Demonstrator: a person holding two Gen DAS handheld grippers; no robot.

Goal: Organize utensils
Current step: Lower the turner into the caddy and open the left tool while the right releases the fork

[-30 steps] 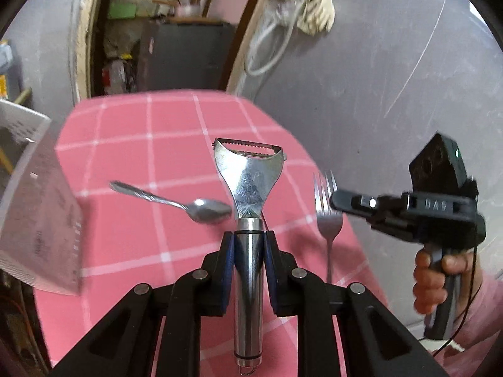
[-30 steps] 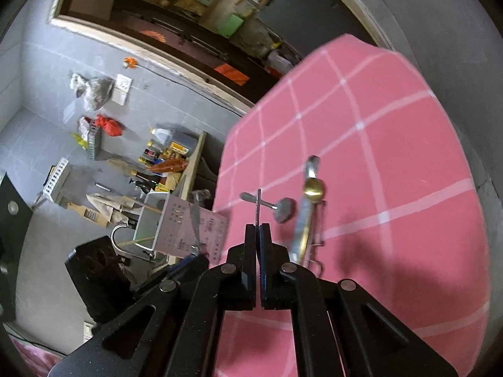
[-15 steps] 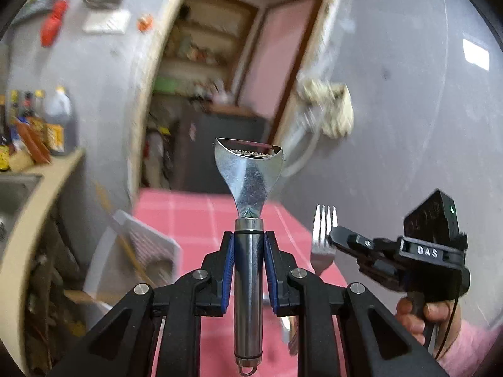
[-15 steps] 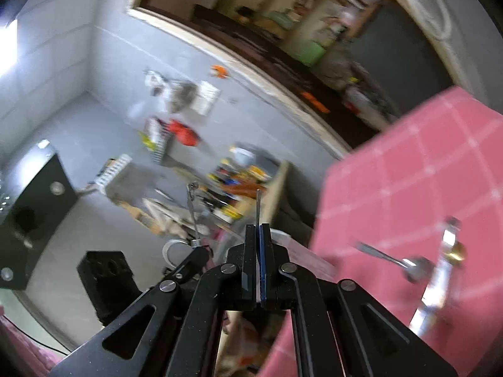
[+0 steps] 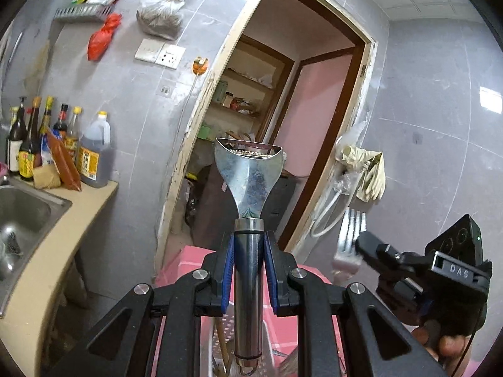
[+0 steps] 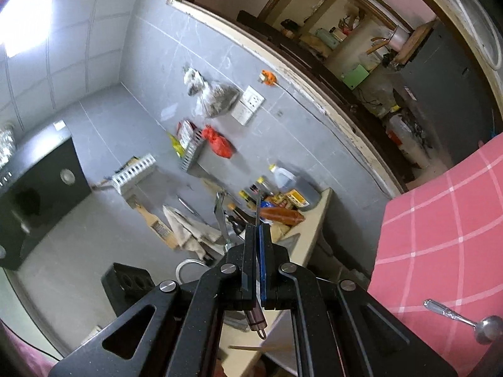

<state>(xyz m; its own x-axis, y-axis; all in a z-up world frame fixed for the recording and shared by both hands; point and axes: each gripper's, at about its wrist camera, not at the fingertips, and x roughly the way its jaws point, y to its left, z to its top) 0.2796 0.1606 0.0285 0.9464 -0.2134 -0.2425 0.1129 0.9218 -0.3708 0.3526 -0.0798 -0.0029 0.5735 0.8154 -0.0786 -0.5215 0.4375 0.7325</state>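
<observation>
Both grippers have come up off the pink desk (image 6: 440,235), the left gripper (image 5: 248,267) lifting the peeler (image 5: 250,176) and the right gripper (image 5: 361,245) the fork (image 5: 347,235); the spoon (image 6: 471,322) now lies alone near the desk's edge.

1 peeler (image 5: 250,169), 1 fork (image 5: 347,242), 1 spoon (image 6: 465,319), 2 claws (image 5: 249,271) (image 6: 256,260), 1 sink (image 5: 47,202), 1 pink checked tablecloth (image 6: 440,235)
</observation>
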